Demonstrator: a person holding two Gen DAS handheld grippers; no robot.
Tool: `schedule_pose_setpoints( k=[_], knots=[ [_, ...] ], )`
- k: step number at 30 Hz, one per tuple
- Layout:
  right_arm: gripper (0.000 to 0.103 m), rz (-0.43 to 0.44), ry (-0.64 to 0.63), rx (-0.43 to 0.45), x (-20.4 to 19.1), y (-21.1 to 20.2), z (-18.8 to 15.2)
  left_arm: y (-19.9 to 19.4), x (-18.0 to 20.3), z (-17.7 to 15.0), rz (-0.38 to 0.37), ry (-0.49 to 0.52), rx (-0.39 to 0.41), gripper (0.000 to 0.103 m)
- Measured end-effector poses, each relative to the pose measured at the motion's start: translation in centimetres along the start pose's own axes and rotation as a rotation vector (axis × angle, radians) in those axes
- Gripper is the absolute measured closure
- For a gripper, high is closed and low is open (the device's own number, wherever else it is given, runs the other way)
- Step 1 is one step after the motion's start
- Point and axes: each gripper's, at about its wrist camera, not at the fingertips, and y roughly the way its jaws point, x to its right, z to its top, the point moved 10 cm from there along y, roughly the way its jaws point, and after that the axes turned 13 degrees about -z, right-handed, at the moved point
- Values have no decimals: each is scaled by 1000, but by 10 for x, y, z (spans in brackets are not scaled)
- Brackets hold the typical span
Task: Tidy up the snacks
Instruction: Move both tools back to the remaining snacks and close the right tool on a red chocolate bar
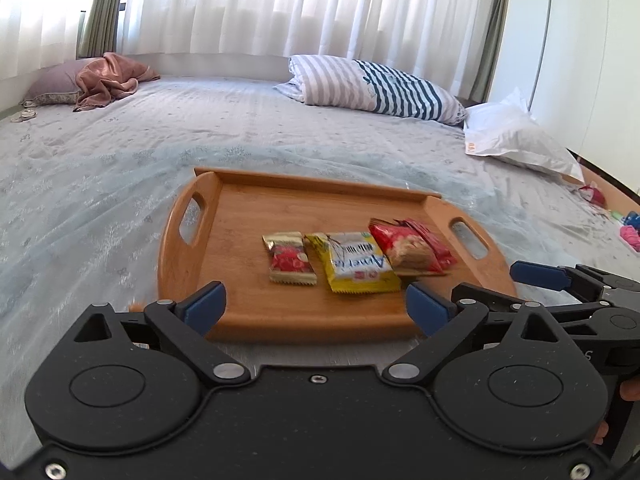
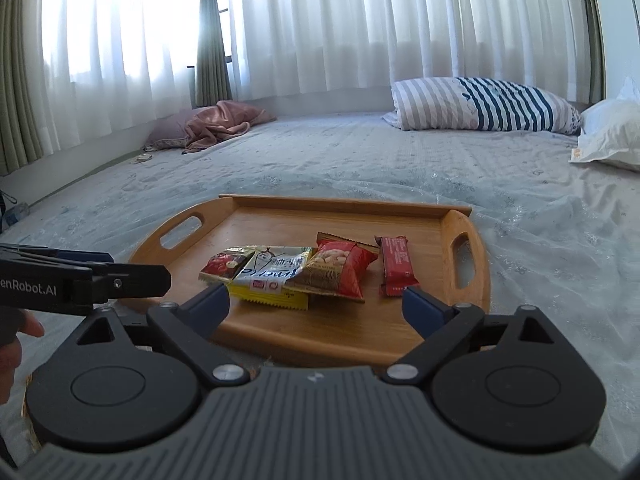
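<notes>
Tools first: the left tool (image 1: 316,302) stands spread wide, nothing between its blue pads, and the right tool (image 2: 316,300) is spread just as wide and empty too. Both hover at the near edge of the tray (image 1: 248,320), pointing slightly down at it. In the left view the right tool shows at the right edge, beside the tray's right handle; in the right view the left tool shows at the left edge, with part of a hand (image 2: 16,344) behind it.

Just ahead of both tools, the wooden tray lies on the bed (image 1: 100,184), and four snacks lie in a row across its near half. Ahead of the left tool's gap sits the yellow pack (image 1: 358,262). To its left, touching it, is the small red-and-gold pack (image 1: 289,258). To its right, the red pack (image 1: 404,250) overlaps the yellow pack's edge. Furthest right is the red bar (image 2: 396,266), just beside the red pack, near the right handle.

Beyond the tray the bedspread stretches away. Far left lie a mauve pillow (image 1: 56,86) and a crumpled pink cloth (image 1: 112,80); far right, a striped pillow (image 1: 380,84) and a white bag (image 1: 516,136). White curtains (image 1: 300,4) hang behind the bed.
</notes>
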Motion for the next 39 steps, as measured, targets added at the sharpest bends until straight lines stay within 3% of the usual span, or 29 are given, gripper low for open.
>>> schedule_pose_setpoints(
  k=[15, 30, 36, 39],
  knots=[
    [0, -79, -111, 88, 1, -46, -28, -39, 27, -44, -23, 42, 31, 2],
    [0, -138, -85, 40, 15, -56, -70, -42, 63, -82, -104, 124, 2, 1],
    [16, -183, -36, 61, 24, -69, -79, -40, 74, -94, -103, 147, -6, 1],
    [26, -193, -18, 58, 27, -73, -85, -40, 78, -98, -106, 169, 0, 9]
  ],
)
